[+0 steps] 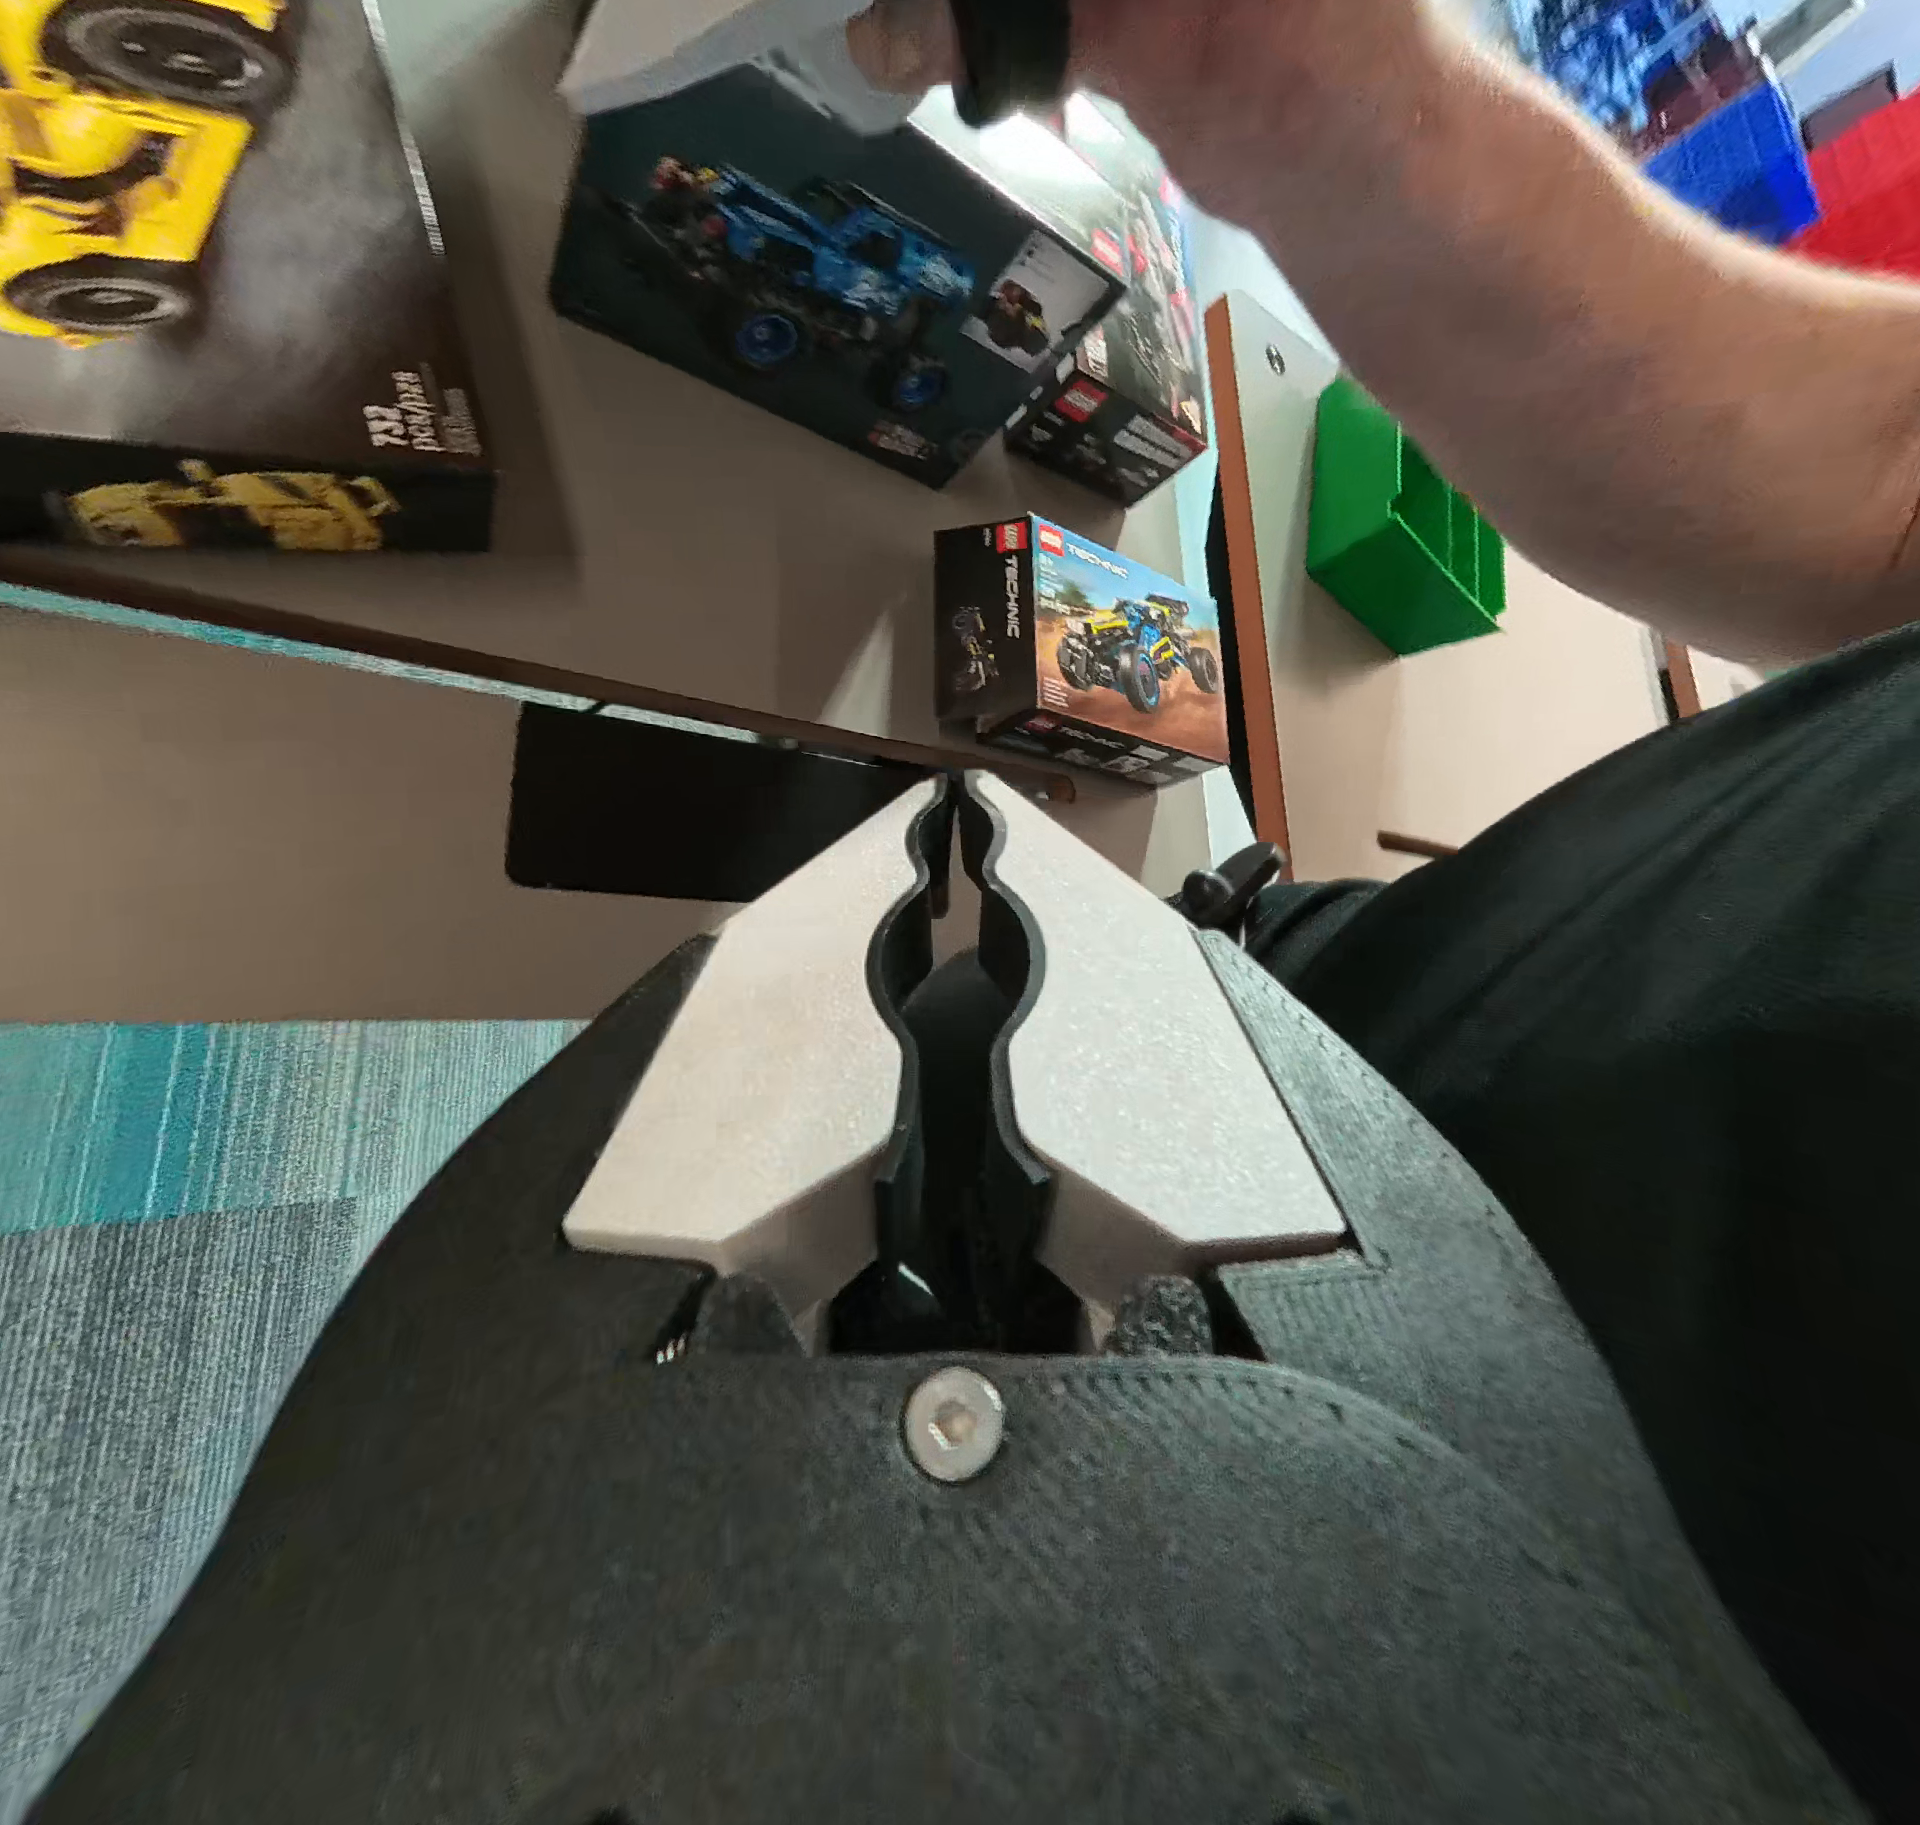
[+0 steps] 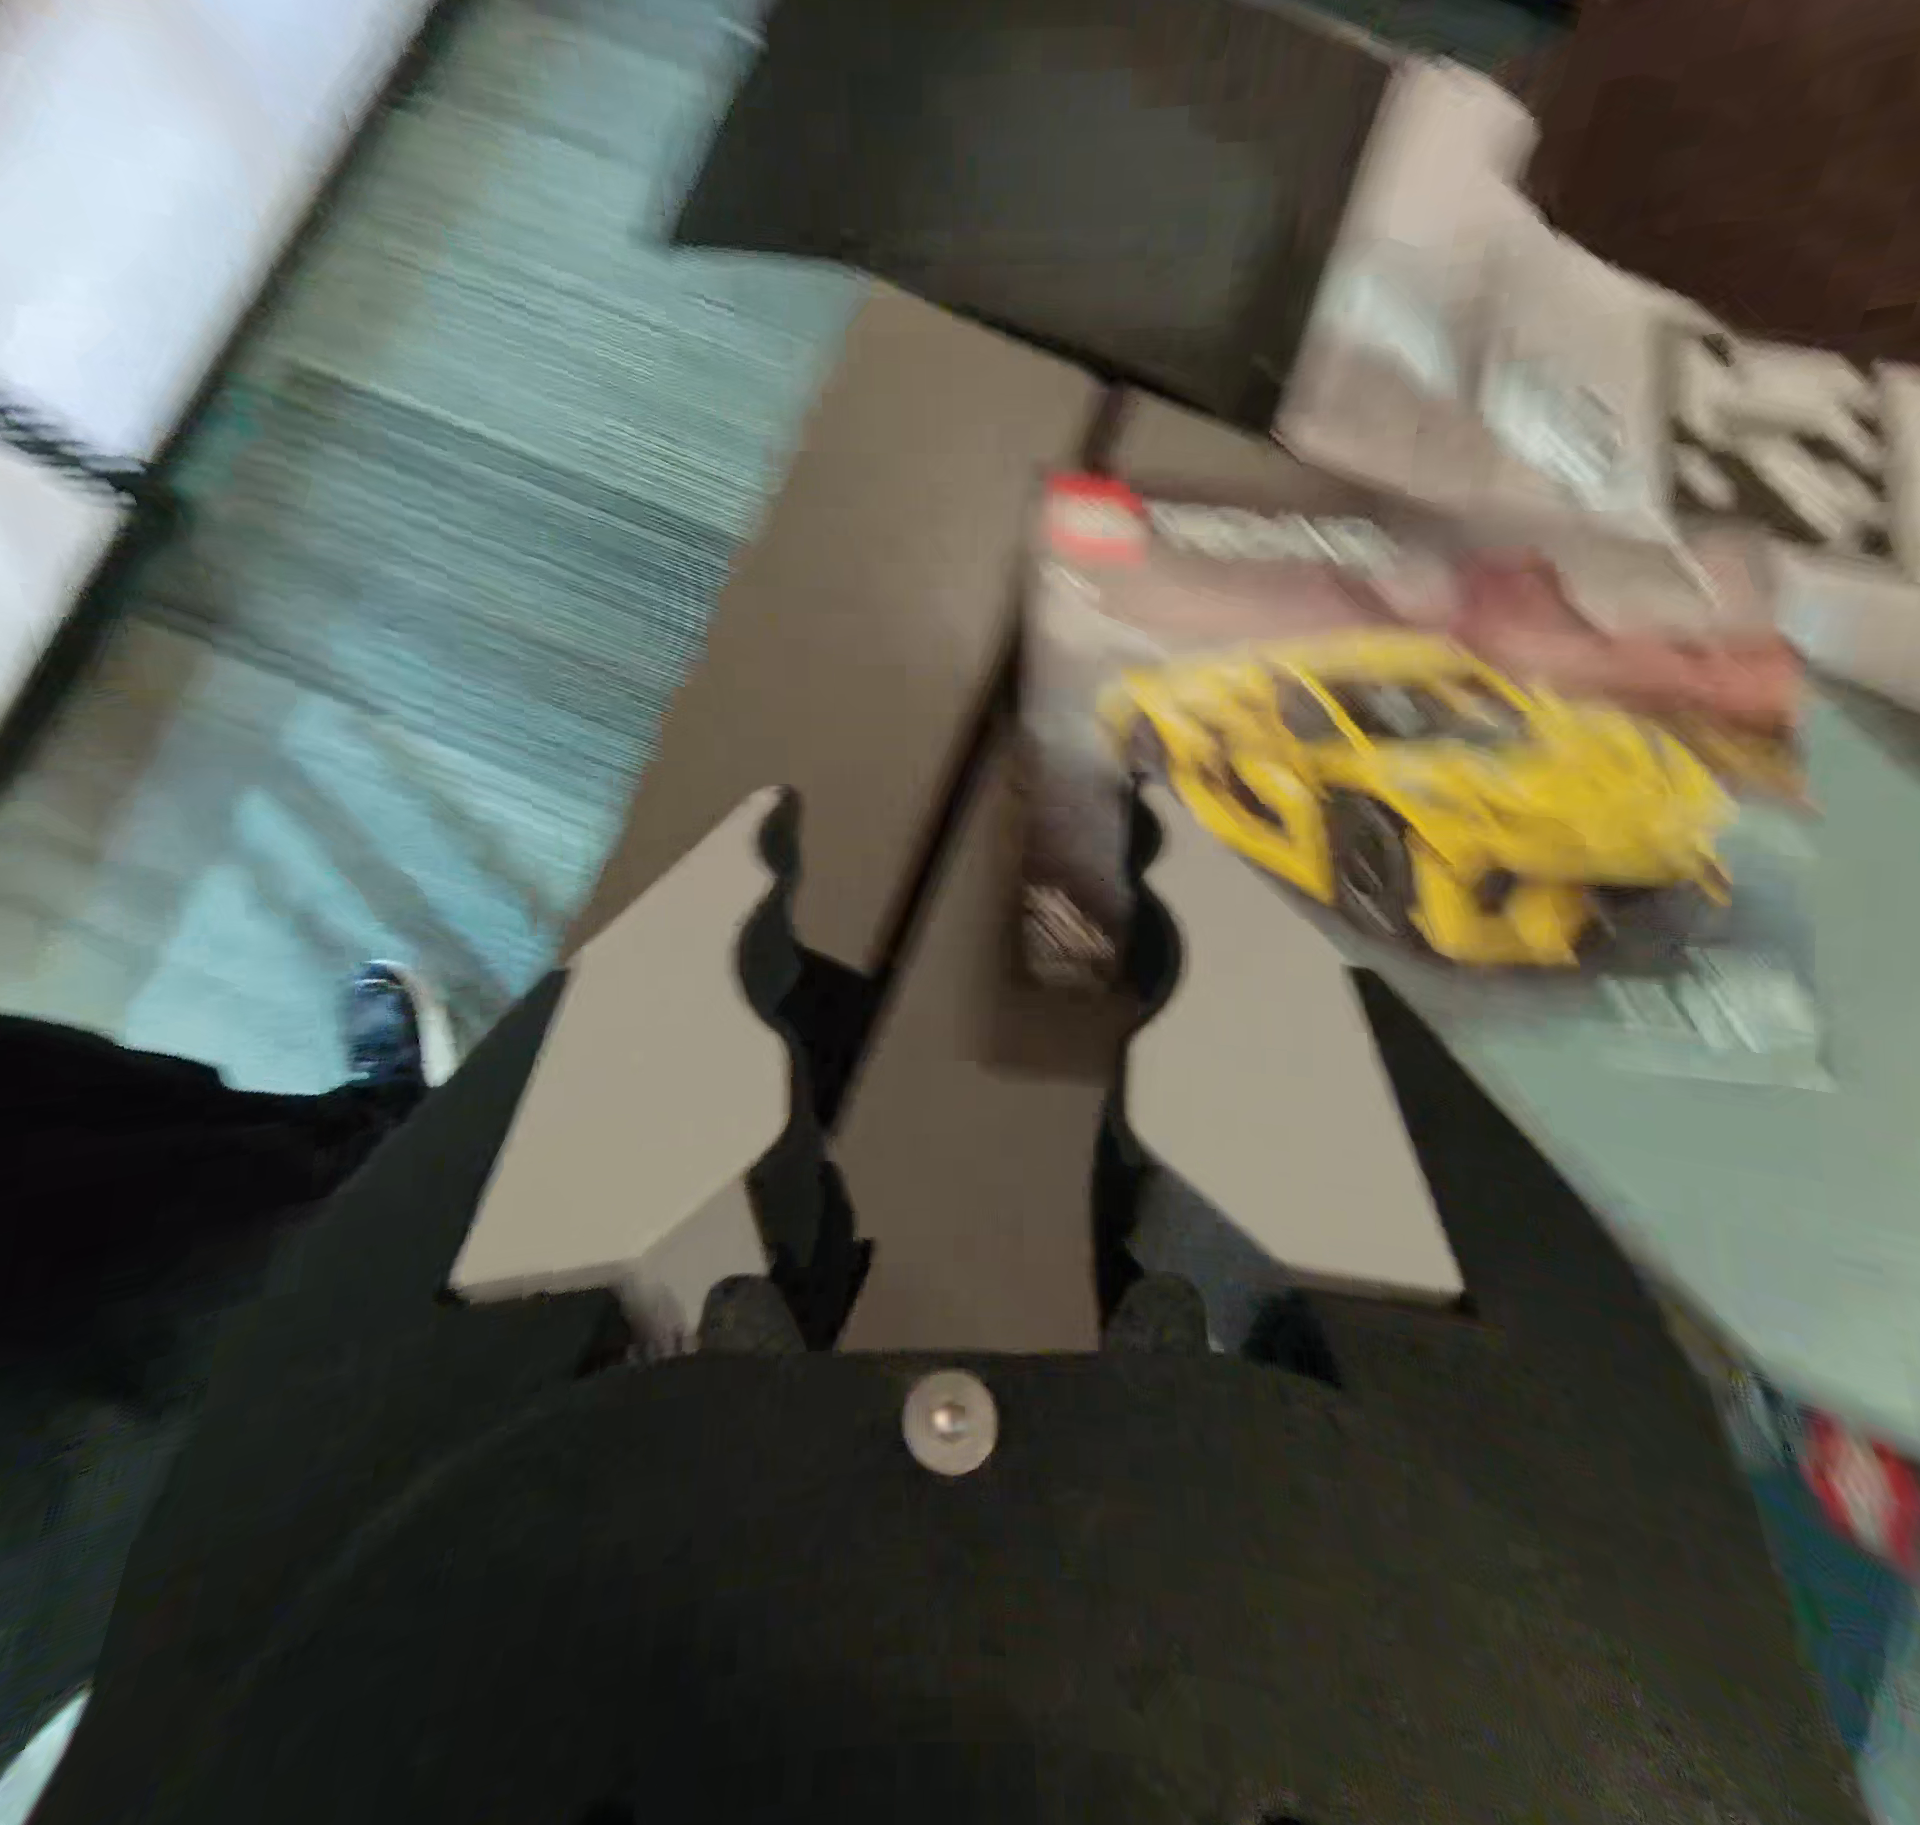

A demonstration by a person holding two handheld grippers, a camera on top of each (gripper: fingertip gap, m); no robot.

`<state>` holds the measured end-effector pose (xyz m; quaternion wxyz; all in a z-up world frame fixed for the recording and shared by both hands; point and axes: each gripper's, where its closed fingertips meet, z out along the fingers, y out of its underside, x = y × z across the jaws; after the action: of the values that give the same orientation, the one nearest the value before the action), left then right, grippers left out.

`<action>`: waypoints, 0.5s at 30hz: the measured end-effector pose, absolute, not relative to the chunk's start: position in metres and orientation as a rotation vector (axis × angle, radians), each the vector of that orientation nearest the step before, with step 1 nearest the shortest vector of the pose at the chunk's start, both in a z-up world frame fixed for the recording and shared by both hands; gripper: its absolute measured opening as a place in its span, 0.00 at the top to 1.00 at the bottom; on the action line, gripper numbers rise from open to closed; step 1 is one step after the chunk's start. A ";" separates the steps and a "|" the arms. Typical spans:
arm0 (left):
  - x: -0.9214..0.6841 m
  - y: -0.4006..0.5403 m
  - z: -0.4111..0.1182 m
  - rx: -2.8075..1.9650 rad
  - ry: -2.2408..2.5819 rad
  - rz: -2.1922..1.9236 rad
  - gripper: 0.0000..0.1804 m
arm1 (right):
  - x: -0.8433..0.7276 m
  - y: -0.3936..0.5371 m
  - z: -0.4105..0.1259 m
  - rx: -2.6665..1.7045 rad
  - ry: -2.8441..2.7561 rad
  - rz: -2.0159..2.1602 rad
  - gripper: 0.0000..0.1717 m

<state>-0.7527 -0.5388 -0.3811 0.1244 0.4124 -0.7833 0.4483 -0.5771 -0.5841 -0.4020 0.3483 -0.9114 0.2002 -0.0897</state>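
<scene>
- left claw (image 1: 957,788) was closed, tips together on nothing, just below the counter (image 1: 665,487) edge
- nearest box: small buggy box (image 1: 1122,637); blue truck box (image 1: 821,269) beyond
- right claw (image 2: 961,809) was spread apart, bare, over the counter edge beside the yellow car box (image 2: 1434,799); view blurred

1. Four toy-set boxes lay on the tabletop in the left wrist view: one yellow-car box (image 1: 208,217), one blue-truck box (image 1: 810,289), one dark box (image 1: 1122,393) behind it and one small buggy box (image 1: 1101,643).
2. One green bin (image 1: 1392,549) stood there.
3. Two grippers showed: the left gripper (image 1: 956,788) and the right gripper (image 2: 961,799).
4. One shoe (image 2: 390,1022) was visible.
</scene>
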 end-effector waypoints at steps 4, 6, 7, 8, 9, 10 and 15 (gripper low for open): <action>-0.763 -0.495 -0.375 1.393 -2.272 1.358 1.00 | -0.661 -0.443 -0.380 -2.251 0.095 0.144 1.00; -0.776 -0.465 -0.372 1.531 -2.251 1.372 1.00 | -0.710 -0.388 -0.366 -2.166 -0.036 0.370 1.00; -0.784 -0.449 -0.369 1.608 -2.237 1.379 1.00 | -0.734 -0.367 -0.361 -2.146 -0.133 0.432 1.00; -0.793 -0.432 -0.367 1.690 -2.222 1.386 1.00 | -0.759 -0.350 -0.356 -2.127 -0.236 0.487 1.00; -0.803 -0.415 -0.365 1.776 -2.201 1.393 1.00 | -0.783 -0.334 -0.349 -2.094 -0.316 0.550 1.00; -0.814 -0.399 -0.362 1.865 -2.172 1.403 1.00 | -0.806 -0.321 -0.341 -2.052 -0.385 0.615 1.00; -0.894 -0.336 -0.354 2.283 -1.984 1.422 1.00 | -0.895 -0.277 -0.335 -2.001 -0.688 0.729 1.00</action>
<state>-0.8936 -0.3362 -0.3542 -0.1000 0.6796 -0.5908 0.4232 -0.8954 -0.2774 -0.3353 0.4368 -0.8043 -0.2765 0.2929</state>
